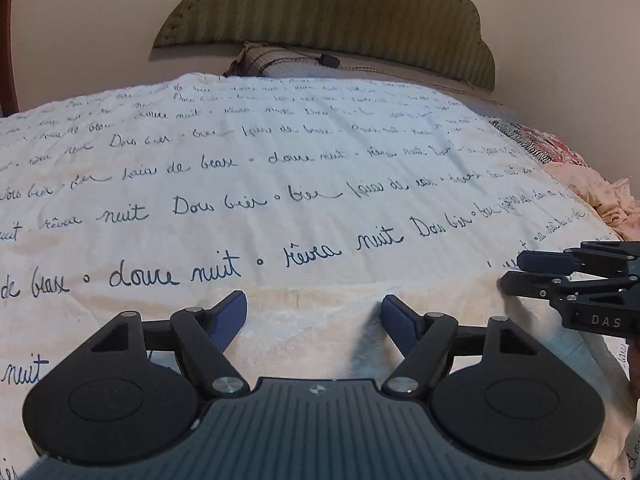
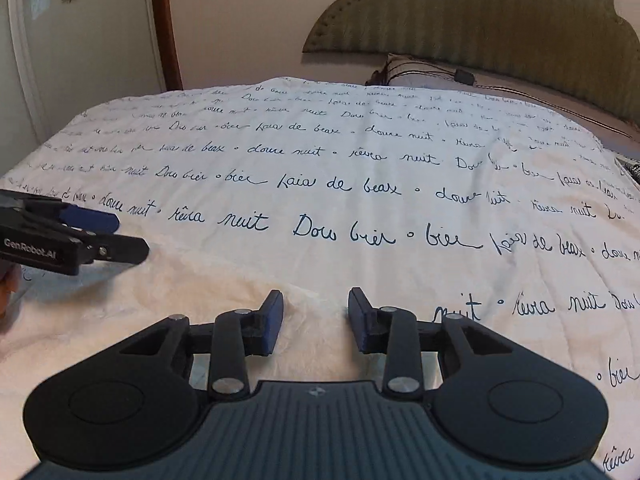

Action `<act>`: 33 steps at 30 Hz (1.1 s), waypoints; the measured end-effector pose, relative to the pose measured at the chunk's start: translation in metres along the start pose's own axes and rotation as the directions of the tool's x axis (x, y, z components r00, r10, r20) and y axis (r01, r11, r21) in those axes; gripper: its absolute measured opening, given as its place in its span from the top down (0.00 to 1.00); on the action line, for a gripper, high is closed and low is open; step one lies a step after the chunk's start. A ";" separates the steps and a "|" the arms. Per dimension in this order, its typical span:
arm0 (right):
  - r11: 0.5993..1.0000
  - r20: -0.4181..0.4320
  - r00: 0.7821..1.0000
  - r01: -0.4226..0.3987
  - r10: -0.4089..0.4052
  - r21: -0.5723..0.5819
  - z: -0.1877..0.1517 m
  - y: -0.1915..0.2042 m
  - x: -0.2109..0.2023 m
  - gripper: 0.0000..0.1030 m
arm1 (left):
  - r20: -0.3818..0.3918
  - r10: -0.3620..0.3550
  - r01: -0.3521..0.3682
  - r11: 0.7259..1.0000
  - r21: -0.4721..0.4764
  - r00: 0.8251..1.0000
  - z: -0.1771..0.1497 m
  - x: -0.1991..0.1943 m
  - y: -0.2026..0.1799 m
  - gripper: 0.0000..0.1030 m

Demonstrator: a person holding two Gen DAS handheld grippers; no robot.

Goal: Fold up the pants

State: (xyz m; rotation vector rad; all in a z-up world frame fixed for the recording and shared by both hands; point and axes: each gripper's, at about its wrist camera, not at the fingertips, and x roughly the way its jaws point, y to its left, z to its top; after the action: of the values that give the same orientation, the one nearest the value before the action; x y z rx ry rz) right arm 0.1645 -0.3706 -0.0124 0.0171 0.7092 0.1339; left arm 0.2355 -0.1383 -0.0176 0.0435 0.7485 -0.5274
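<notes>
- The pants [image 2: 180, 280], a cream, fleecy-looking cloth, lie flat on the near part of the white bedspread printed with dark cursive script [image 2: 360, 152], right under and just ahead of both my tools.
- Their long axis seems to run left to right across the near edge of the bed (I cannot tell which end is the waist and which the hems).
- In the right wrist view the cloth's right-hand border falls just right of my right fingers, and from there it stretches left, beyond where my other tool hovers.
- My left gripper [image 1: 314, 312] has its blue-padded fingers spread wide, with nothing between them but the cloth lying below.
- My right gripper [image 2: 316, 312] is narrower but still has a clear gap between its pads, which pinch nothing.
- The two tools sit side by side and near each other, both tilted down toward the far side of the bed and the olive-green scalloped upholstered headboard [image 1: 340, 12].
- So neither hand is clearly nearer: the right one is over the right end, the left one more toward the middle or left.
- I judge the next move needs each tool to drop onto the near edge below it and pinch there, since the fold would carry the cloth across this left-to-right axis or along it.
</notes>
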 end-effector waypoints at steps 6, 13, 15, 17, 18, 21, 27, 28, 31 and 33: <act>0.996 0.087 0.994 -0.061 0.066 -0.059 -0.014 0.026 -0.057 0.66 | 0.066 -0.054 0.053 0.999 0.010 0.996 -0.026 -0.062 -0.009 0.26; 0.995 0.009 0.998 -0.068 0.069 -0.072 -0.057 0.036 -0.068 0.66 | 0.000 -0.047 0.046 0.986 0.163 0.999 -0.084 -0.081 -0.030 0.27; 0.999 0.024 0.999 -0.046 0.046 0.005 -0.065 0.028 -0.071 0.66 | 0.019 -0.032 0.029 0.988 0.150 0.999 -0.091 -0.089 -0.025 0.29; 0.998 0.101 0.994 -0.043 0.039 0.041 -0.068 0.035 -0.092 0.63 | 0.040 -0.069 0.066 0.996 0.061 0.997 -0.088 -0.103 -0.011 0.27; 0.996 0.147 0.987 -0.079 0.072 0.043 -0.072 0.042 -0.104 0.63 | 0.048 -0.075 0.075 0.997 0.003 0.996 -0.086 -0.111 -0.002 0.27; 0.951 0.233 0.927 -0.309 0.295 0.024 -0.087 0.071 -0.131 0.63 | 0.079 -0.044 0.049 0.997 -0.063 0.996 -0.085 -0.130 0.016 0.26; 0.814 0.112 0.807 -0.568 0.580 -0.122 -0.112 0.154 -0.131 0.61 | 0.048 0.030 -0.025 0.994 -0.108 0.998 -0.089 -0.136 0.031 0.26; 0.825 0.083 0.824 -0.546 0.561 -0.147 -0.114 0.165 -0.126 0.61 | 0.043 0.029 -0.023 0.993 -0.113 0.999 -0.089 -0.135 0.031 0.26; 0.880 0.040 0.887 -0.448 0.459 -0.159 -0.115 0.185 -0.107 0.61 | 0.049 0.031 -0.027 0.995 -0.093 0.998 -0.089 -0.136 0.028 0.25; 0.884 0.051 0.891 -0.440 0.452 -0.155 -0.113 0.186 -0.101 0.61 | 0.046 0.044 -0.040 0.997 -0.073 0.998 -0.089 -0.135 0.025 0.25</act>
State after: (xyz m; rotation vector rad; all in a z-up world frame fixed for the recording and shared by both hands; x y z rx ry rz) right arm -0.0071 -0.2022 -0.0212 0.0520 0.5985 0.6245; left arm 0.1085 -0.0373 0.0018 -0.0203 0.7177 -0.4597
